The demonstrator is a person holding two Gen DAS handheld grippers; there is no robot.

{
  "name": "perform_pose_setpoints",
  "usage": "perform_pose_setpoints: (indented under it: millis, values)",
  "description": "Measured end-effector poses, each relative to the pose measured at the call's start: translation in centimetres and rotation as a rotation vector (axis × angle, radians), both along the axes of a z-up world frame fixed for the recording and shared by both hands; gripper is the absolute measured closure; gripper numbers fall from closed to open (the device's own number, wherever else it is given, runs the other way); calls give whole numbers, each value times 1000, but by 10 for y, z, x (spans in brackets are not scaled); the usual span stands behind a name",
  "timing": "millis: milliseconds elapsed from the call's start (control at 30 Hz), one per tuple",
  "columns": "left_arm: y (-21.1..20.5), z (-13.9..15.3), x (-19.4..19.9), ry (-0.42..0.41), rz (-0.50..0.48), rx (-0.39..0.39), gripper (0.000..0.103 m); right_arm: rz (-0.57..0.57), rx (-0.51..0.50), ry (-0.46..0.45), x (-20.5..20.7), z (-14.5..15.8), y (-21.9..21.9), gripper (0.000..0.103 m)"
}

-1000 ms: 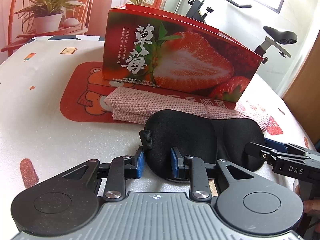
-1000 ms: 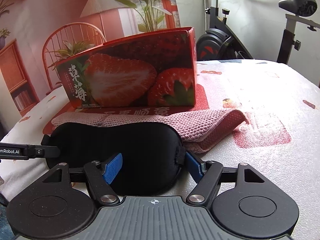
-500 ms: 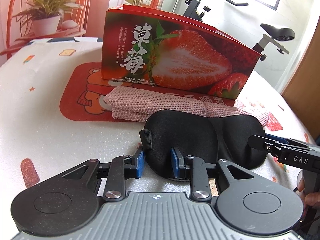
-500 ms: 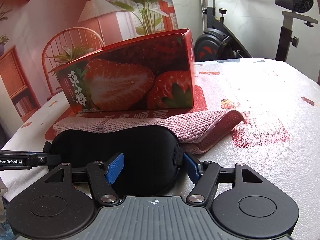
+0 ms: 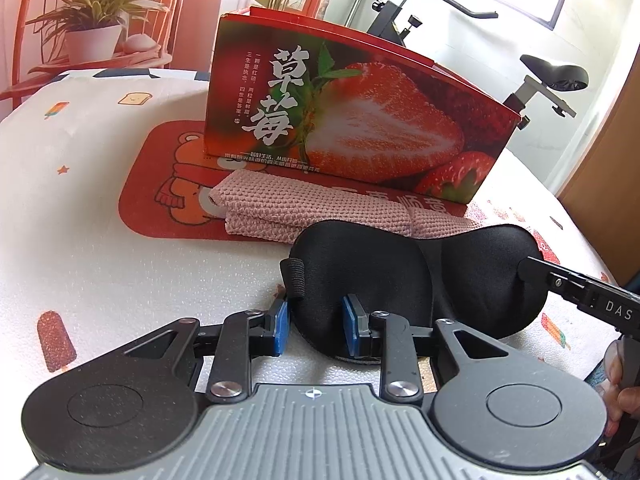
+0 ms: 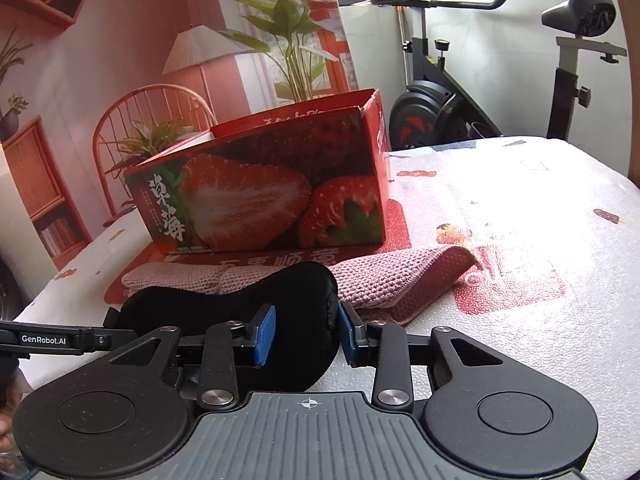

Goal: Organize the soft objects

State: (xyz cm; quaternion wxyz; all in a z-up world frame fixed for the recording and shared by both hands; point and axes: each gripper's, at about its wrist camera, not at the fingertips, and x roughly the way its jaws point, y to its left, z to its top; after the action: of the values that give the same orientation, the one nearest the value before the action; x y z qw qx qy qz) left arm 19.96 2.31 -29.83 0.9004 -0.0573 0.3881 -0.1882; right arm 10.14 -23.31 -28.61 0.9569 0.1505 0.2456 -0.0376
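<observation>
While both grippers close in from opposite ends, the black sleep mask [image 5: 416, 280] is the thing in play, and it sits at the near edge of the table [image 5: 100, 248], overlapping the front of the folded pink cloth [image 5: 312, 210]. Left gripper [image 5: 313, 322]: blue pads narrowed onto the mask's left cup beside the strap loop, fabric bulging up between them, so that reads as a pinch. Right gripper [image 6: 305, 334]: same story on the other end, pads pressed against the right cup, which looks bunched and raised a little off the tablecloth. Whether the whole mask is clear of the surface, I can't tell from either view.

So the step in hand looks like a two-handed pickup of the mask, with the cloth waiting behind it. Just beyond stands the strawberry box [image 6: 272, 196], top open, and that seems the likely home for these soft things.

Next move, as I judge it: lift both ends together, keep them level so the mask doesn't sag or slip a pad, clear the cloth without dragging it, then carry over the box's near wall before releasing.
</observation>
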Motion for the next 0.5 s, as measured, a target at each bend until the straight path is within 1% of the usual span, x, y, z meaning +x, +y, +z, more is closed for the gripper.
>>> perform_pose_setpoints:
  millis: [133,500]
  values:
    - [1,0,0,0,-1,-5,73,12,-5,-16,-2,2,2,80]
    - [2,0,1,3,2,-13,73,38,-9,-32,-3,5,5,84]
